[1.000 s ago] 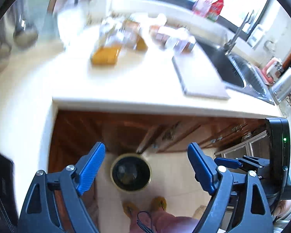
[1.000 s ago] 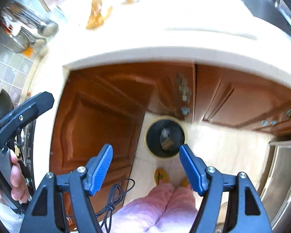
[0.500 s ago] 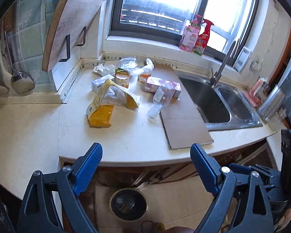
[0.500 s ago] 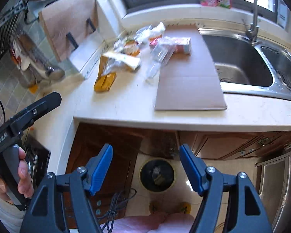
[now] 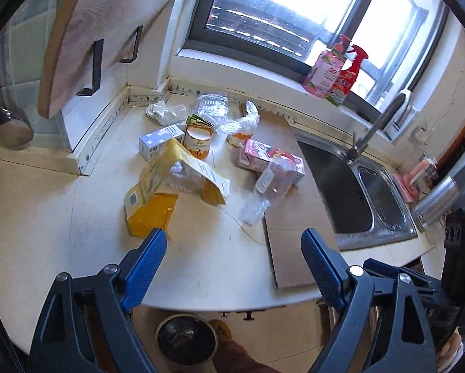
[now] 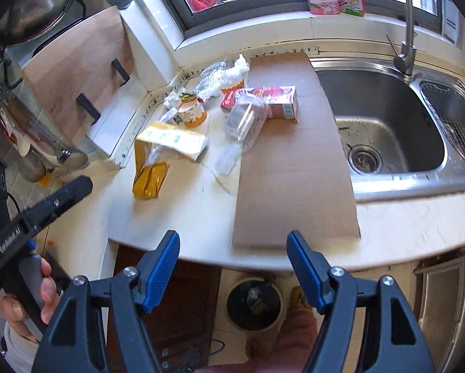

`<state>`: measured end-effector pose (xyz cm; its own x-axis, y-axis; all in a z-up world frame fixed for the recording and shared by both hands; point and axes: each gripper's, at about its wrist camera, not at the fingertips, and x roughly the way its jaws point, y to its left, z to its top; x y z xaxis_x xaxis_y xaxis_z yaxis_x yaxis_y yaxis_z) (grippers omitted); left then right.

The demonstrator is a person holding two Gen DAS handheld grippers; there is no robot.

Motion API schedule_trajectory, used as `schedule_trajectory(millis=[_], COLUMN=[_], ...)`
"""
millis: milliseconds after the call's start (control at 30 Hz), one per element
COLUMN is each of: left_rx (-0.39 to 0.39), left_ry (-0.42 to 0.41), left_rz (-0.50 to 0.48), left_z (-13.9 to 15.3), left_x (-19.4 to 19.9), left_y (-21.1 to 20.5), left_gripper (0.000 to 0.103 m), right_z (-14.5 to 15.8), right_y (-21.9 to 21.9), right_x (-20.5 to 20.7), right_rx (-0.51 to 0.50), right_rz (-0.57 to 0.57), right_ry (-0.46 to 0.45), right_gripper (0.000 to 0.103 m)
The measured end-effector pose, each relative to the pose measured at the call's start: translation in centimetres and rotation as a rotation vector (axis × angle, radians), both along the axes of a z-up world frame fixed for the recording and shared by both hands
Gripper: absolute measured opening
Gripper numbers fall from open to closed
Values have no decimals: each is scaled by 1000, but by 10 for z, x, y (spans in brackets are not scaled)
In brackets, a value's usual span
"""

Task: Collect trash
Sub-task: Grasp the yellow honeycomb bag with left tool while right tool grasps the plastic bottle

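Trash lies on the white counter [image 5: 207,248]: a yellow bag [image 5: 157,195], an orange cup [image 5: 198,144], a blue-white box [image 5: 161,141], a pink carton [image 5: 263,155], a clear plastic bottle [image 5: 271,183], crumpled clear plastic [image 5: 229,115] and a cardboard sheet [image 5: 297,223]. The same pile shows in the right wrist view, with the yellow bag [image 6: 151,168] and cardboard sheet [image 6: 291,168]. A round bin [image 5: 185,340] stands on the floor below the counter edge; it also shows in the right wrist view [image 6: 254,304]. My left gripper [image 5: 234,248] and right gripper [image 6: 234,255] are open and empty, near the counter's front edge.
A steel sink [image 6: 384,124] with a tap lies right of the cardboard. Spray bottles [image 5: 335,71] stand on the window sill. A wooden board [image 5: 95,34] leans at the back left. Brown cabinet doors [image 6: 182,317] are under the counter.
Both grippers have tilted up from the floor bin toward the counter, and the left has moved closer over the trash. Both stay open and empty.
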<state>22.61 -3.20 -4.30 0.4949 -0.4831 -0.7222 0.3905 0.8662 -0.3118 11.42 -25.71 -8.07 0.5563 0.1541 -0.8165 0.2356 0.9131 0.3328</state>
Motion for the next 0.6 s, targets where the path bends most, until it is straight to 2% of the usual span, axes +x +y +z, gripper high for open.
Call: schedule_trajectory(millis=[233, 367, 400, 433, 600], left_rx=[23, 14, 11, 11, 8], left_ry=[93, 159, 180, 199, 250], left_rz=[85, 170, 191, 210, 286], left_z=[-24, -44, -50, -56, -78], left_x=[71, 106, 113, 120, 141], left_y=[-29, -39, -41, -43, -53], left_gripper=[82, 80, 76, 72, 68], right_z=[-21, -45, -53, -59, -81], right_y=[-39, -50, -50, -51, -56], right_x=[86, 131, 141, 148, 172], right_rx=[130, 193, 203, 212, 255], right_rz=[26, 63, 76, 87, 96], right_ry=[26, 81, 101, 114, 130], right_gripper=[72, 72, 72, 72, 72])
